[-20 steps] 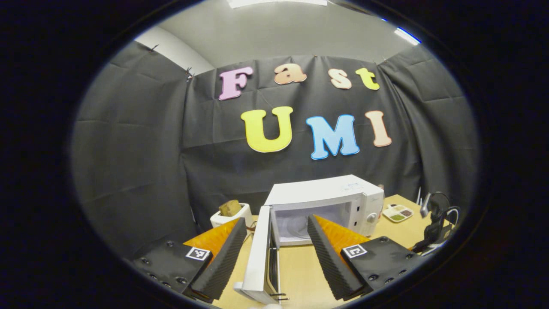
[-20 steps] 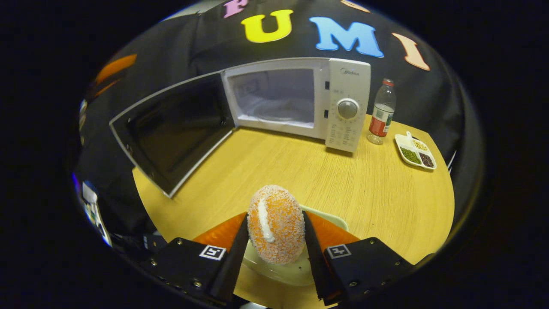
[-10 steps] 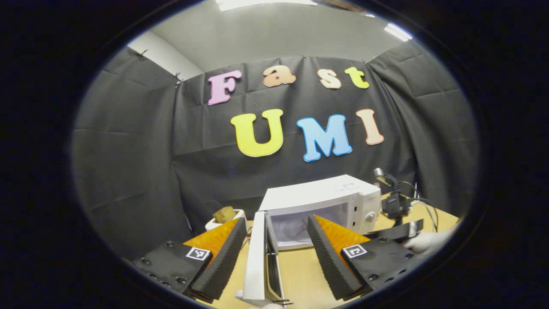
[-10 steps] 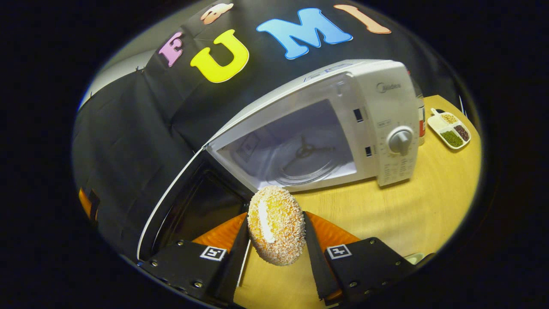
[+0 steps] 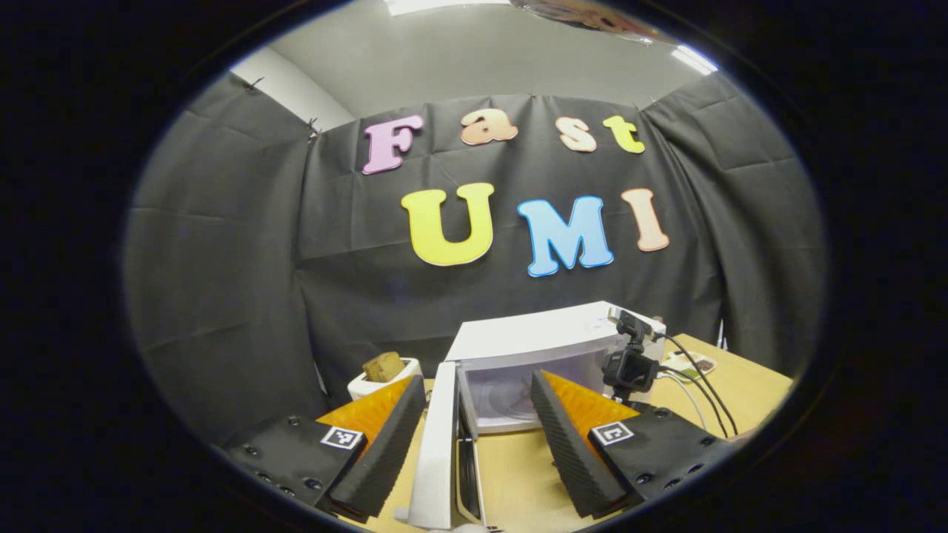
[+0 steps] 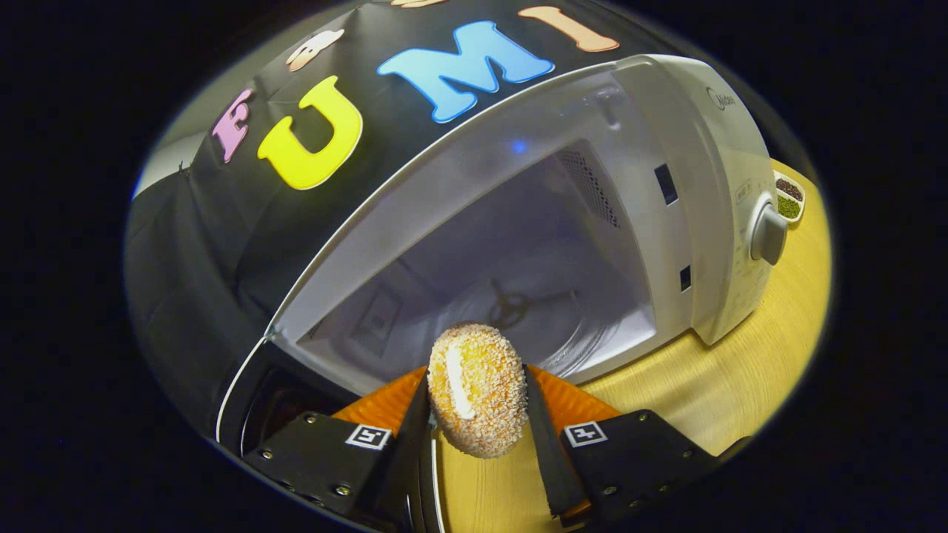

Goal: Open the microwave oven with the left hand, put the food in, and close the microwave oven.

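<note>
The white microwave stands with its door swung wide to the left. Its cavity and glass turntable are bare. My right gripper is shut on a crumb-coated bun with a white cream stripe and holds it in the air just before the cavity's mouth. In the left gripper view the microwave sits ahead, and its door shows edge-on between the fingers of my left gripper, which is open and touches nothing. The right gripper's camera hangs in front of the oven.
The wooden table stretches right of the oven. A small divided tray of beans lies behind the control knob. A white holder with a brown piece of bread stands left of the microwave. Black cloth walls close in behind.
My right gripper lifted the bun off its plate and carried it forward to the oven's opening. The left gripper stayed almost still by the open door.
</note>
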